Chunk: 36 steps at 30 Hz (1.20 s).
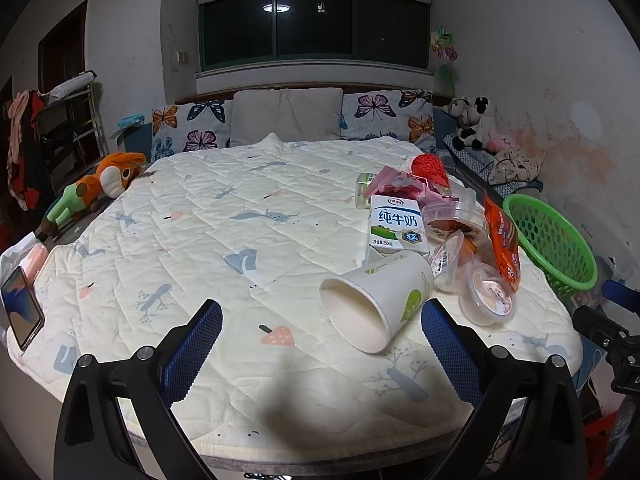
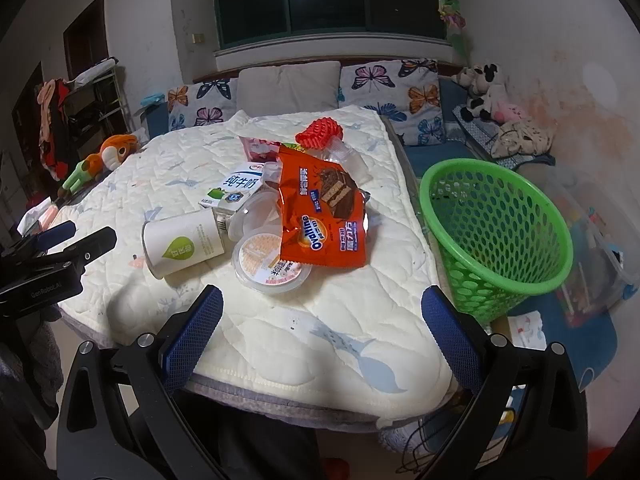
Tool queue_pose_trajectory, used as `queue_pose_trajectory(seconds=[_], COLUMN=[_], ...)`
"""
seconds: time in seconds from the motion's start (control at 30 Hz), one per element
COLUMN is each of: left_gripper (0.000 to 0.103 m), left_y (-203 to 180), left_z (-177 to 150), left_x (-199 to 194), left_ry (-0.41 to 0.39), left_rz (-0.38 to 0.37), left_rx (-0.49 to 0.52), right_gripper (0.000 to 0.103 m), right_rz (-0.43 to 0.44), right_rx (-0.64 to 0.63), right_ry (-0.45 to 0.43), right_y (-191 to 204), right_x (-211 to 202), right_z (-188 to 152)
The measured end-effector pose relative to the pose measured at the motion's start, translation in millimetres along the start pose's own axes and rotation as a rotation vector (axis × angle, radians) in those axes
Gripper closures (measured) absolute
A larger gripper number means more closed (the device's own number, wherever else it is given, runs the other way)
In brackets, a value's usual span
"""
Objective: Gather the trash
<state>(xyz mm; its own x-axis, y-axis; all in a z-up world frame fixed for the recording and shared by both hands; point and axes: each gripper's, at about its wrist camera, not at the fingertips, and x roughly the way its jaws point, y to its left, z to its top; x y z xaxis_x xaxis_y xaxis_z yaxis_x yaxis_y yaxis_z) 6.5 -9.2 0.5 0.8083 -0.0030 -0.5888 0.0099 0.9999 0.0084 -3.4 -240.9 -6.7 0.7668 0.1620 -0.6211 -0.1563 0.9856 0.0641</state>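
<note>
step: first pick, judged | left gripper [image 1: 320, 344] jaws apart, empty | right gripper [image 2: 322, 322] jaws apart, empty | white paper cup lying on its side [image 1: 376, 300] just ahead-right of left jaws on quilted bed | advice: straddle cup wall, squeeze lightly to avoid crushing | green perforated plastic basket [image 2: 496, 232] right of right jaws, apparent drop target

Dim indoor light here, a round ceiling lamp mirrored in the dark window [image 1: 314, 28]. The white quilt [image 1: 224, 216] takes most of the brightness, with a soft shadow pooling at its near edge. Heavy fisheye bending, corners gone black. Focus holds mid-frame; the far walls look grainy and soft.
</note>
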Motion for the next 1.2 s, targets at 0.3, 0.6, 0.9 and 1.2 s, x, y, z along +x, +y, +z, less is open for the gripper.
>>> queue_pose_trajectory(seconds=[0.3,0.6,0.9,1.2], left_gripper=[0.006,0.006,0.006,0.007], left_y=[-1.4,0.7,4.0,5.7], left_z=[2.7,7.1,8.7,11.4], left_x=[4.1,8.2,14.6,25.4], left_ry=[-0.002,0.002,0.014,0.030], left_rz=[-0.002,-0.009,-0.019,-0.050], left_rx=[-0.001,-0.010,-0.025,-0.032], right_gripper=[0.005,0.005,0.005,0.005], right_rz=[0.006,0.011,0.017,0.028], right_rx=[-0.004,-0.011,-0.009,0.008], right_ry=[-0.005,-0.008,0.001,0.016], right_y=[1.3,2.4,0.8,-9.8], right_x=[2.9,5.6,12.6,25.3], right_z=[2.3,6.1,9.3,16.6])
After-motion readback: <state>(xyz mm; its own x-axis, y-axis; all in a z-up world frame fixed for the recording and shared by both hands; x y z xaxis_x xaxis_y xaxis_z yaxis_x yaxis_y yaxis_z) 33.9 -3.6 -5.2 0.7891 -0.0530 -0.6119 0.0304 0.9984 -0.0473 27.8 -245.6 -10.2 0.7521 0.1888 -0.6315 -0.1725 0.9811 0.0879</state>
